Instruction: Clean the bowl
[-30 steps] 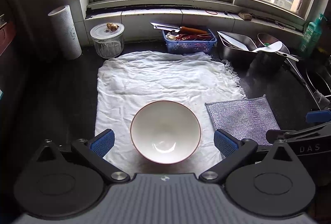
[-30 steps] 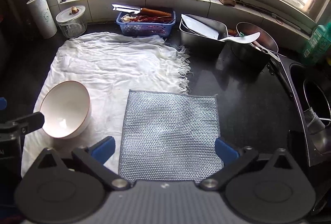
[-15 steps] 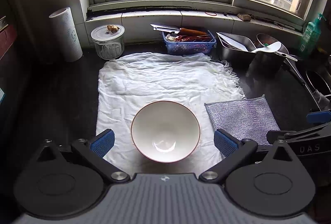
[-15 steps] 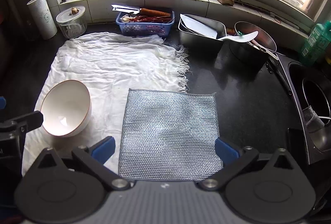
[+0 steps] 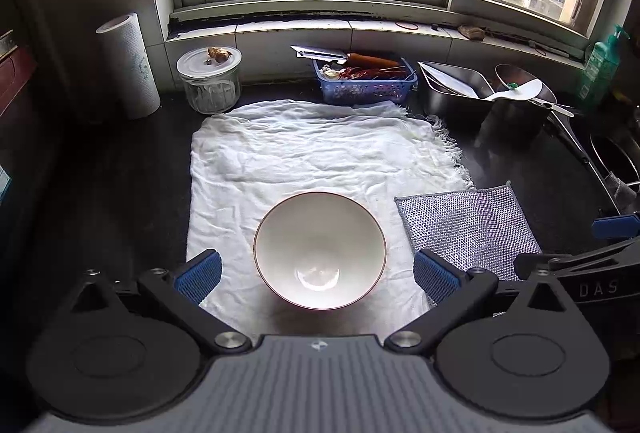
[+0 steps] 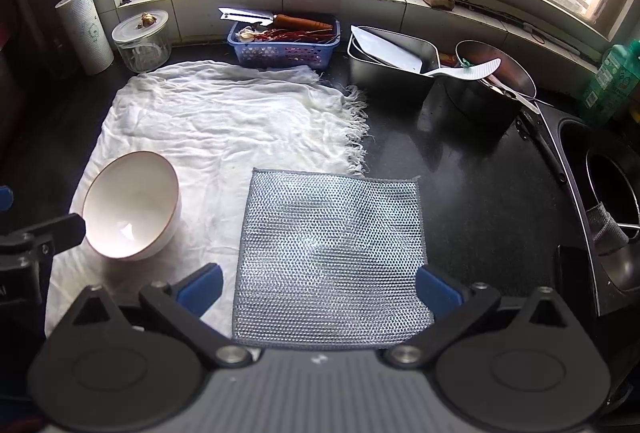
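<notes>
The only legible writing was "DAS" on the right gripper (image 5: 600, 287) body, cut off at the frame edge in the left wrist view. Print on the paper roll (image 6: 84, 29) and the green bottle (image 6: 612, 81) was too small to read. The left gripper (image 5: 318, 275) stood with fingers (image 5: 198, 275) wide, holding nothing; the white bowl (image 5: 320, 249) sat upright on the white cloth (image 5: 312, 153) between them, untouched. The right gripper (image 6: 320, 289) fingers (image 6: 438, 291) were likewise wide and empty, with the mesh scouring cloth (image 6: 332, 257) lying flat between and ahead of them on the dark desk (image 6: 472, 173). The sink (image 6: 612, 193) was partly cut off.
</notes>
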The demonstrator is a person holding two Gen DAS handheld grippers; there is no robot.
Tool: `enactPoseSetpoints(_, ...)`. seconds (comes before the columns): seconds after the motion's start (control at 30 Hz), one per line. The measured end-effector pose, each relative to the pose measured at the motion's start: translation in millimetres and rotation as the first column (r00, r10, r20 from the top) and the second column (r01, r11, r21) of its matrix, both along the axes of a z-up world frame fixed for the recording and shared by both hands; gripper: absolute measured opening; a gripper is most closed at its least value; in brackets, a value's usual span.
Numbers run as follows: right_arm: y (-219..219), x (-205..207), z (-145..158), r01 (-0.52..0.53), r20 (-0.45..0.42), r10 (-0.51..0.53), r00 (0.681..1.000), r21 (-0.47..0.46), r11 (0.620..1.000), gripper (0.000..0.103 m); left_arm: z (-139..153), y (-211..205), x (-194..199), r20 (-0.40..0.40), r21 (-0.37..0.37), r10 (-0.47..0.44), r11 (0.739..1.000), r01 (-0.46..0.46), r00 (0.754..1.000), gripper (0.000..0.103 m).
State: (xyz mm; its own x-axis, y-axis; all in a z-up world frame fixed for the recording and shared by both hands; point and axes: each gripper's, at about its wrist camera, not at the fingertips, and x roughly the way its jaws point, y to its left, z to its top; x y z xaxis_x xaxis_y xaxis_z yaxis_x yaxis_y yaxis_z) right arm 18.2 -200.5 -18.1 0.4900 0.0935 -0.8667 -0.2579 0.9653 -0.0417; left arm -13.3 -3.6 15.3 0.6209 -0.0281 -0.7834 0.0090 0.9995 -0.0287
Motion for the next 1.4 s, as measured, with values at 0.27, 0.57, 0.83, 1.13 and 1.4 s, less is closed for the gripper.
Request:
enactPoseSetpoints(0.27, 1.0, -1.1, -1.0, 0.003, -0.005, -0.003, 1.0, 0.0, 1.0, 0.103, -1.8, 0.4, -0.5, -0.003, -0.004, -0.002, 1.0, 0.002, 1.0, 0.103)
enactPoseSetpoints(0.57, 1.6, -1.0, -2.8, 0.003, -0.013, -0.003, 1.0, 0.0, 1.0, 0.103, -4.2, 0.5, -0.6, -0.009, -0.011, -0.001, 1.0, 0.001, 1.0, 0.103)
enactPoseSetpoints(0.83, 1.4, -1.2, -6.2, 0.005, -0.028, -0.005, 1.0, 0.001, 1.0, 0.103, -7.3, 1.2, -0.3, -0.02, -0.017, -0.001, 1.0, 0.001, 1.0, 0.103)
enactPoseSetpoints(1.13, 0.0, -1.6, -9.5, 0.012, -0.04, -0.013, 0.999, -0.004, 1.0, 0.103, -11.2, 0.8, -0.1, -0.036, -0.021, -0.005, 1.0, 0.004, 0.999, 0.103)
enactPoseSetpoints(1.4, -2.2, -1.3, -11.6, 0.019, -0.048, -0.02, 0.999, -0.006, 1.0, 0.103, -13.1, -0.4, 0.6, -0.044, -0.02, -0.007, 1.0, 0.006, 0.999, 0.103)
